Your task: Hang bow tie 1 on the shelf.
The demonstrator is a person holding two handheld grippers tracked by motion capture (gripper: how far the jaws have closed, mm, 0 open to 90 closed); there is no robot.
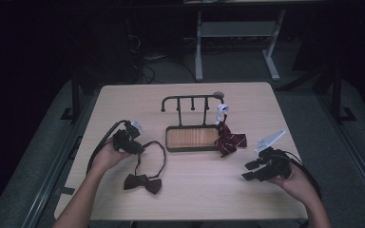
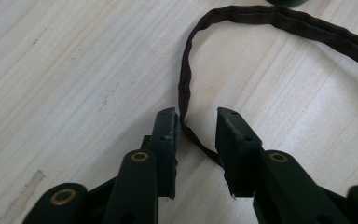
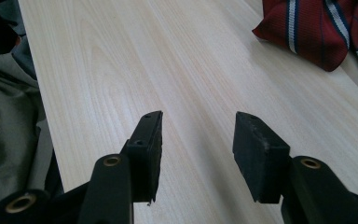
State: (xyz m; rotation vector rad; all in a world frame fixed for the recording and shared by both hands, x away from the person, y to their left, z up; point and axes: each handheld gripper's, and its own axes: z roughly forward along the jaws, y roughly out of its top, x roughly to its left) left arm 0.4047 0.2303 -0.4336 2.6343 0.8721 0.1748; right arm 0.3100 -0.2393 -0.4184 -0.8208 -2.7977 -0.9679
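A dark brown bow tie [image 1: 143,183] lies at the front left of the table, and its thin strap [image 1: 161,156] loops up toward the rack. My left gripper [image 1: 141,149] sits low over that loop. In the left gripper view the strap [image 2: 186,79] runs between the jaws of the left gripper [image 2: 196,114], close to the left pad, with a gap on both sides. A red striped bow tie [image 1: 229,142] hangs from the rack's right end by a white clip [image 1: 222,111]. My right gripper [image 1: 248,171] rests open over bare wood, with the red tie [image 3: 317,32] ahead of the right gripper [image 3: 198,116].
A black hook rack [image 1: 190,98] with a wooden tray base [image 1: 167,140] stands mid-table. The table's front edge runs near both forearms. Grey cloth [image 3: 4,116] lies beyond the table edge in the right gripper view. A white desk frame [image 1: 198,47] stands on the floor behind.
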